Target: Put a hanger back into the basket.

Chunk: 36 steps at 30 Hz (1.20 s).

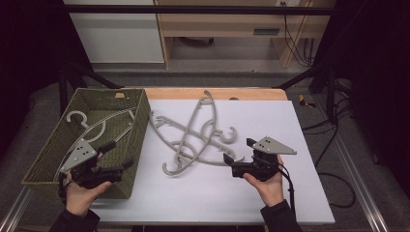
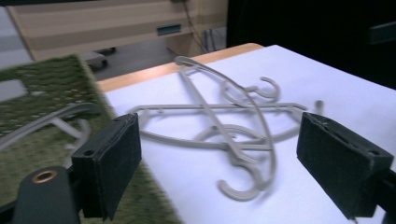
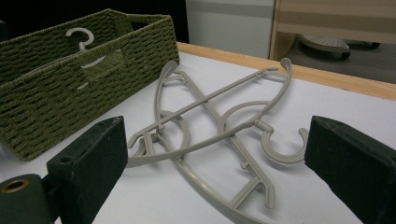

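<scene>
The left gripper [image 1: 126, 164] hangs over the near right corner of the basket [image 1: 43, 159], jaws apart with nothing between them. One hanger [image 1: 89, 126] lies inside the basket. Right of it, a pile of hangers [image 1: 193, 137] rests crossed on the white table [image 1: 270, 203]. Just right of the pile, the right gripper [image 1: 227, 158] points left at it, jaws spread and empty.
</scene>
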Each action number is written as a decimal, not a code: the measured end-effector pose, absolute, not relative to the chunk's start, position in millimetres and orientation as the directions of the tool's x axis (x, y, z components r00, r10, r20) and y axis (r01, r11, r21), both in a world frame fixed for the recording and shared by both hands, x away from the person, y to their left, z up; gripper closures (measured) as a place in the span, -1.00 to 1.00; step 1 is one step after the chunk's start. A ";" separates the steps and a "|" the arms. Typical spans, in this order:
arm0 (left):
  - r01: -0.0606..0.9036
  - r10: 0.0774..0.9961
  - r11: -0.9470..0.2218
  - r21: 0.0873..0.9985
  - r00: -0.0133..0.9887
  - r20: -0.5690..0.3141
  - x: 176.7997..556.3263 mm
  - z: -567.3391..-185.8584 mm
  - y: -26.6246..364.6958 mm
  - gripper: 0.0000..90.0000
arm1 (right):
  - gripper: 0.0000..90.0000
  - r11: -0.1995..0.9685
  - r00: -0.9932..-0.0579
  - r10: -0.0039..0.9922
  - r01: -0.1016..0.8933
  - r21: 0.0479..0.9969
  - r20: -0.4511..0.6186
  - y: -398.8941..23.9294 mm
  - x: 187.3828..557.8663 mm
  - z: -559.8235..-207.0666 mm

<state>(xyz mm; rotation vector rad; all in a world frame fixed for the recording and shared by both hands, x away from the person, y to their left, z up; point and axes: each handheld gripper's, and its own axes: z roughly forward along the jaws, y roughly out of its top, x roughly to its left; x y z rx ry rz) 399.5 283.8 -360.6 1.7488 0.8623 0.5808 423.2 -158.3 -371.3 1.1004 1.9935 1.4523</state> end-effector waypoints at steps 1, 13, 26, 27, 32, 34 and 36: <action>0.268 0.775 -0.191 0.944 0.631 -0.023 397.9 -361.5 280.5 -0.70 | -0.86 0.138 -0.590 0.801 0.342 0.930 0.099 -157.6 424.7 -371.9; 0.261 0.764 -0.217 0.941 0.645 -0.003 394.0 -364.1 267.1 -0.77 | -0.77 0.155 -0.568 0.816 0.391 0.907 0.106 -137.8 444.4 -384.8; 0.269 0.766 -0.215 0.939 0.643 -0.009 396.9 -365.4 272.9 -0.80 | -0.55 0.240 -0.527 0.846 0.515 0.823 0.083 -83.5 485.1 -415.2; 0.268 0.764 -0.216 0.939 0.645 -0.009 397.2 -365.6 273.3 -0.81 | -0.55 0.238 -0.515 0.853 0.528 0.815 0.085 -79.6 487.2 -418.1; 0.268 0.766 -0.206 0.941 0.643 -0.015 396.8 -365.0 274.8 -0.81 | -0.43 0.216 -0.470 0.877 0.566 0.796 0.096 -64.8 500.3 -431.9; 0.268 0.765 -0.204 0.942 0.644 -0.017 396.6 -363.8 275.7 -0.81 | -0.38 0.221 -0.461 0.883 0.579 0.785 0.091 -60.5 505.1 -437.5; 0.268 0.767 -0.201 0.942 0.642 -0.019 396.4 -363.2 276.5 -0.81 | -0.31 0.217 -0.440 0.893 0.594 0.774 0.088 -57.5 509.0 -443.1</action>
